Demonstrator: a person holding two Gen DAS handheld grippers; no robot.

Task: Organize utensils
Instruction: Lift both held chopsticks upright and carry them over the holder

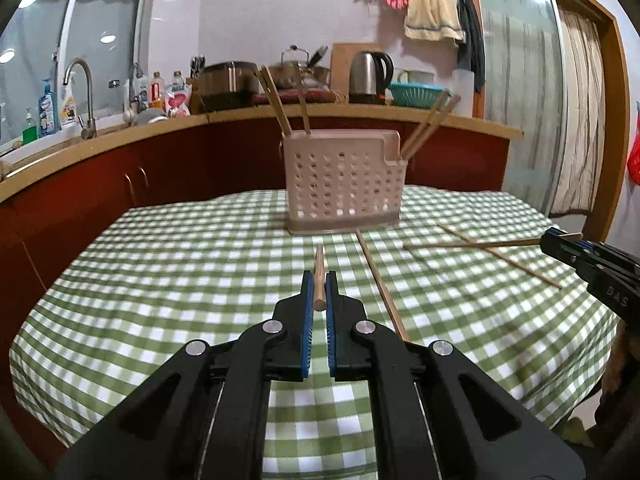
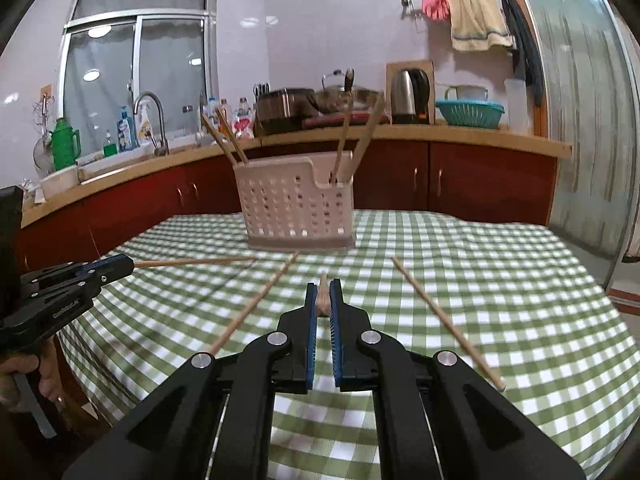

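1. Table [image 1: 160, 280]: green-and-white checked cloth; a kitchen counter stands behind it.
2. Utensil basket [image 1: 344, 184]: pale, perforated, upright near the table's far edge; chopsticks stand in both ends.
3. Left gripper [image 1: 319, 292]: in front of the basket, fingers closed on one chopstick [image 1: 319, 276], held clear of the cloth.
4. Right gripper [image 2: 324, 300]: likewise in front of the basket, fingers clamped on another chopstick [image 2: 323, 294].
5. Loose chopsticks [image 2: 446, 322]: lying flat between basket and grippers.

Green-and-white checked tablecloth [image 1: 200, 264], pale pink perforated caddy [image 1: 340, 184], tan wooden chopsticks [image 1: 382, 284], red cabinets [image 1: 100, 188]
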